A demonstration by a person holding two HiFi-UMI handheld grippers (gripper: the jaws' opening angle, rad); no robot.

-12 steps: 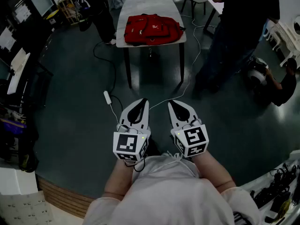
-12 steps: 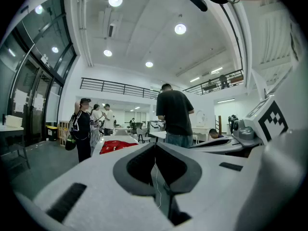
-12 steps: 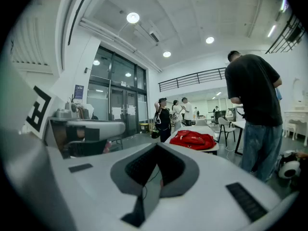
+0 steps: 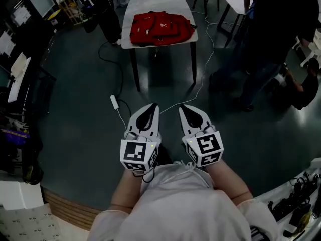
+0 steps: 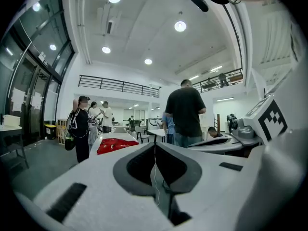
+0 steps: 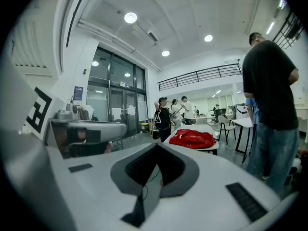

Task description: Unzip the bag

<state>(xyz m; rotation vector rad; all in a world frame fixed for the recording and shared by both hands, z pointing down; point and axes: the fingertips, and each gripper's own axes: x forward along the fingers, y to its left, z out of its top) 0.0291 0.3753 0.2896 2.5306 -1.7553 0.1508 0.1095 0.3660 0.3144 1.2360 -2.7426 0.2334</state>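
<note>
A red bag [image 4: 160,28] lies flat on a small white table [image 4: 135,4] far ahead of me; it also shows as a red bag [image 5: 115,145] in the left gripper view and a red bag [image 6: 193,139] in the right gripper view. My left gripper [image 4: 153,106] and right gripper [image 4: 182,107] hang side by side close to my body, well short of the table. Both have their jaws pressed together with nothing between them. The bag's zipper is too small to make out.
A white cable [image 4: 201,79] with a small plug box [image 4: 114,103] trails over the dark floor between me and the table. A person in dark clothes [image 4: 273,39] stands right of the table, another crouches at the far right [image 4: 303,87]. Shelves and clutter line the left side.
The table and bag sit slightly higher and further left in the head view. The standing person at the right has shifted rightward. Both grippers stay where they were.
</note>
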